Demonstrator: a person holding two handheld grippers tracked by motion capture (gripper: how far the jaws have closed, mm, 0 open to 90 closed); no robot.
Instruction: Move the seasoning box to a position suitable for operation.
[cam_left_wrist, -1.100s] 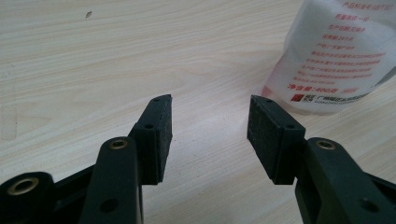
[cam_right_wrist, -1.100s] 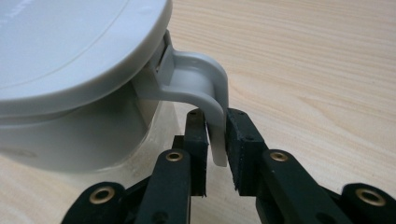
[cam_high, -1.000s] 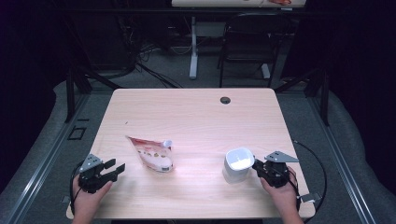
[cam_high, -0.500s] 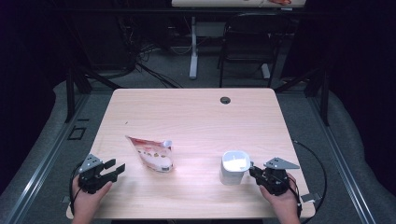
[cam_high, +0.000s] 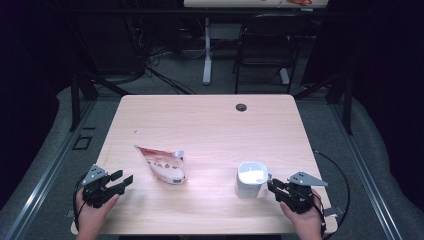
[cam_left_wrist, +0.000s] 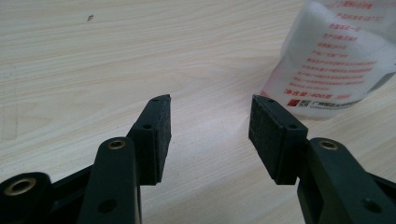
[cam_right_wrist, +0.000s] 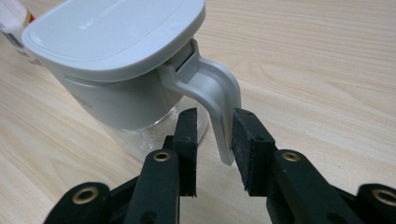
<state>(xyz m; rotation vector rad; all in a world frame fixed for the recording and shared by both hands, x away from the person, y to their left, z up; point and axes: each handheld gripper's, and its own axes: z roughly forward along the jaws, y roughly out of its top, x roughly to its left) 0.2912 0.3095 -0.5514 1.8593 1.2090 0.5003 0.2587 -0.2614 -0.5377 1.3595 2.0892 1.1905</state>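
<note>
The white lidded jug (cam_high: 250, 179) stands upright on the wooden table (cam_high: 210, 125), near its front-right part, handle turned toward the right gripper (cam_high: 274, 186). In the right gripper view the jug's handle (cam_right_wrist: 223, 107) sits between the two black jaws w/ a sliver of gap on each side; the jaws have just been opening and the pads aren't pressing on it. The right hand (cam_high: 305, 220) holds that gripper low at the table's front edge. The left gripper (cam_high: 122, 178) rests at the front-left corner, jaws spread w/ nothing between them, approx. aimed at the printed plastic pouch (cam_high: 162, 165), which lies flat left of centre, well apart from the jug. In the left gripper view the pouch (cam_left_wrist: 336, 56) lies just beyond the jaw tips.
</note>
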